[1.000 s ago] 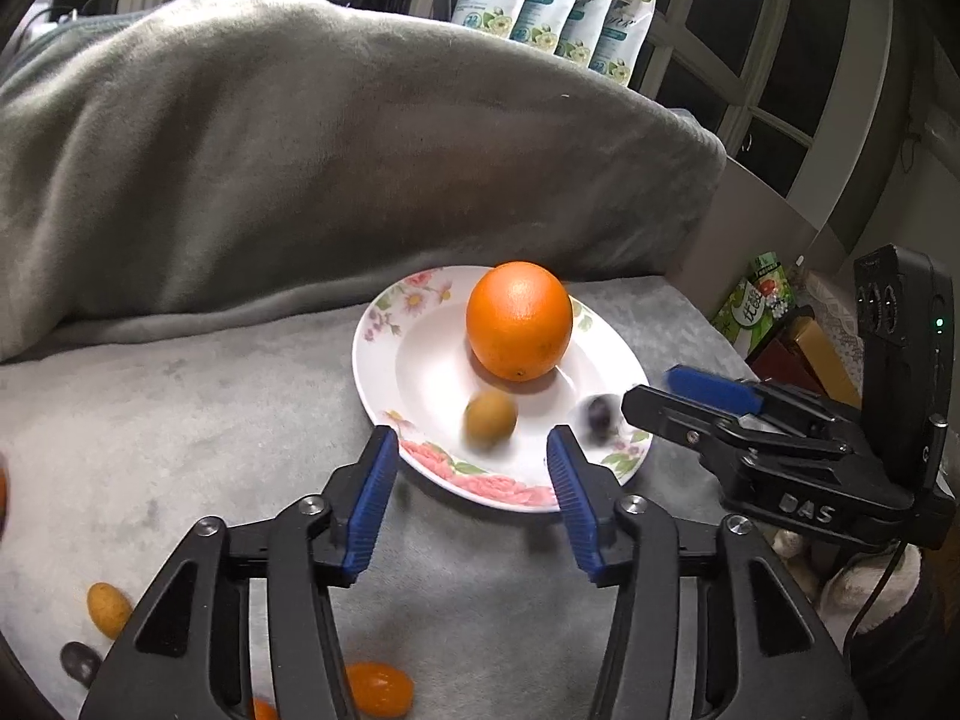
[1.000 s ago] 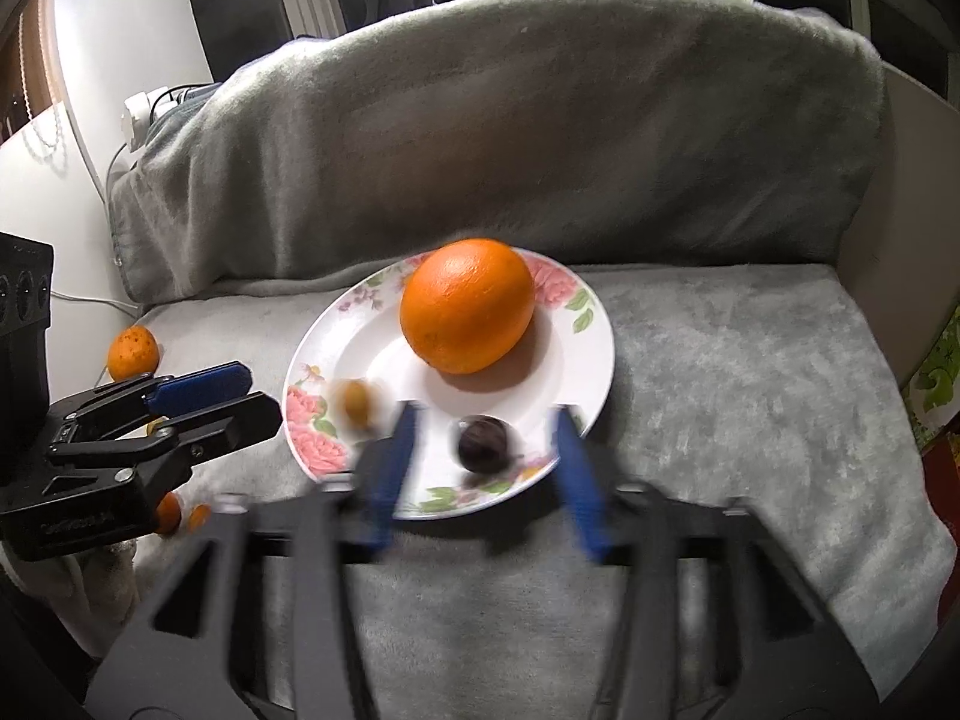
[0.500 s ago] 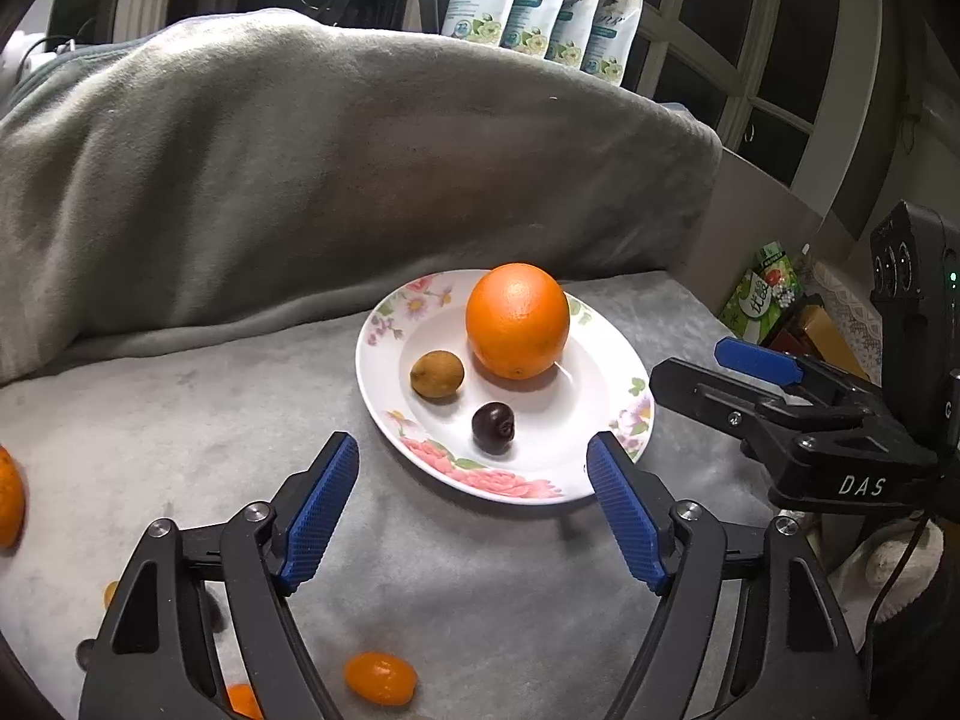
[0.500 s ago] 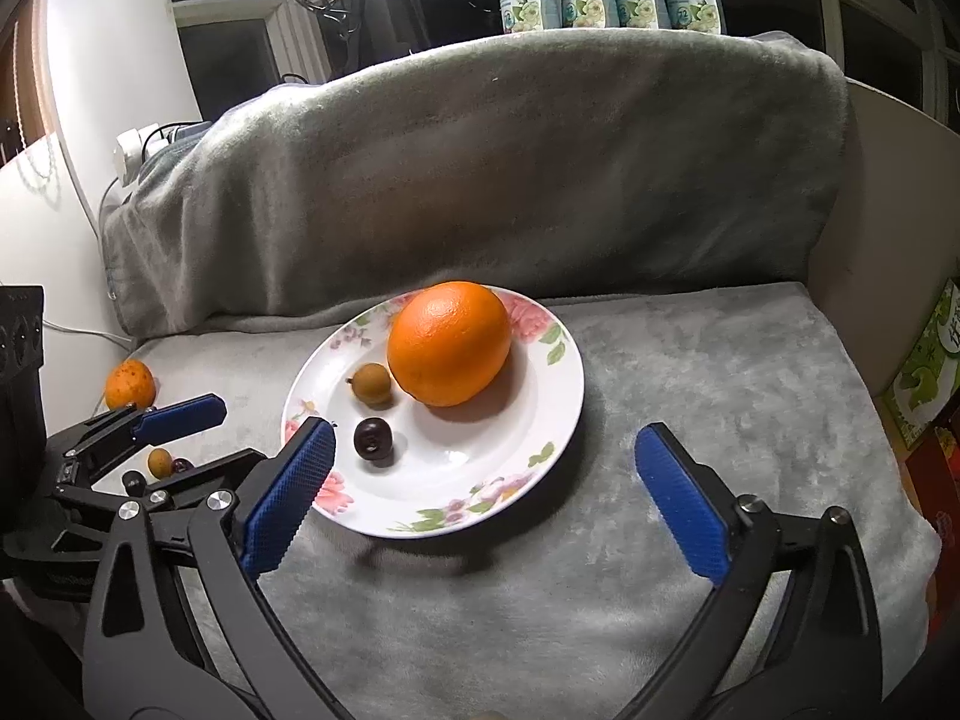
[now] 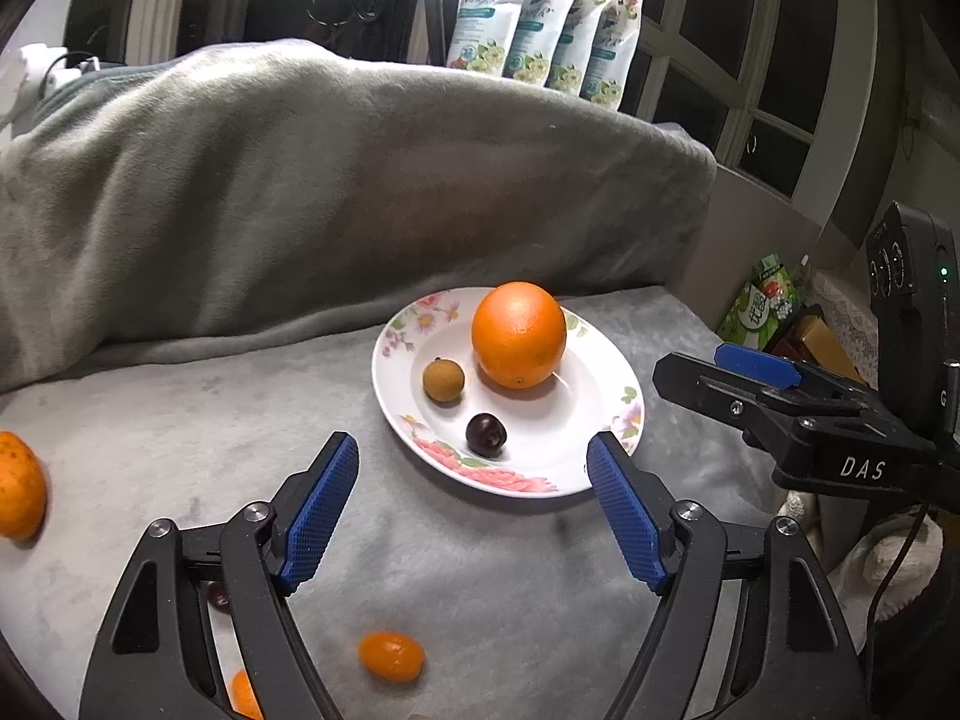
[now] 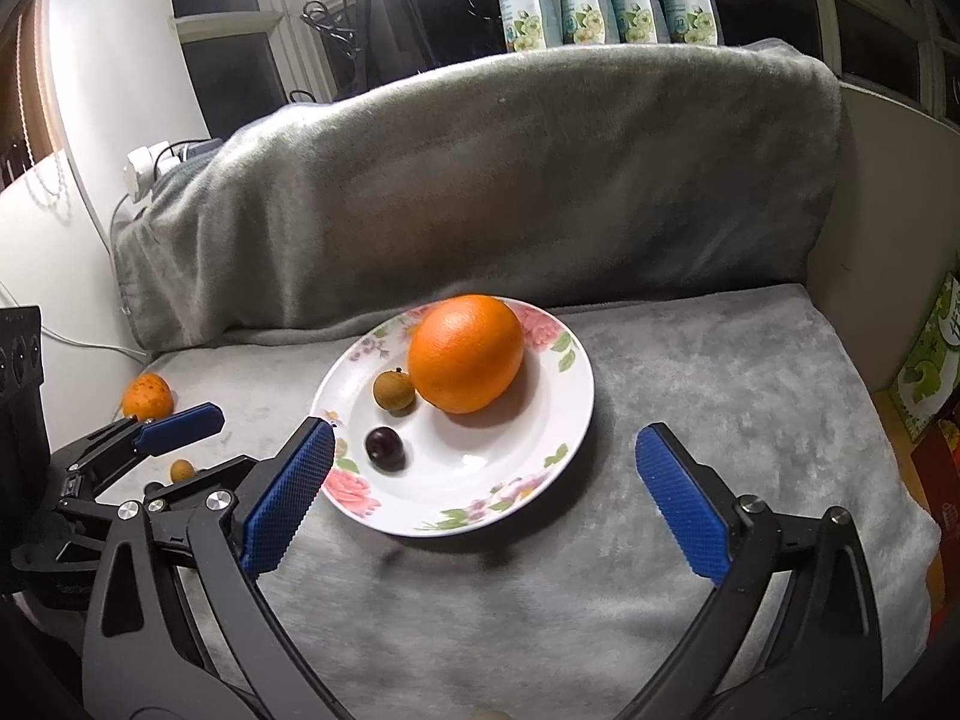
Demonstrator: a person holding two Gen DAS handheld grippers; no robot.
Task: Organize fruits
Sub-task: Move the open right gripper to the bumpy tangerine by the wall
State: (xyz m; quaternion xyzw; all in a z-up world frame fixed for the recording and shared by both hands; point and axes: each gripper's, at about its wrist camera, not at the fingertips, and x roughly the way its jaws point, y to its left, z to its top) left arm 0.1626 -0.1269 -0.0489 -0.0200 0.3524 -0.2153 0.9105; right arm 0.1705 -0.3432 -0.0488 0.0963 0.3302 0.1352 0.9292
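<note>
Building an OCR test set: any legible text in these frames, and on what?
"DAS": white letters on the right gripper body, left wrist view.
Pouches on the window ledge: print too small to read.
Green carton at right: characters blurred, unreadable.

Orange (image 5: 518, 334), longan (image 5: 443, 380), cherry (image 5: 486, 434) on plate (image 5: 600, 468)

Both wrist views downward, near; shared plate (image 5: 606, 360)
</note>
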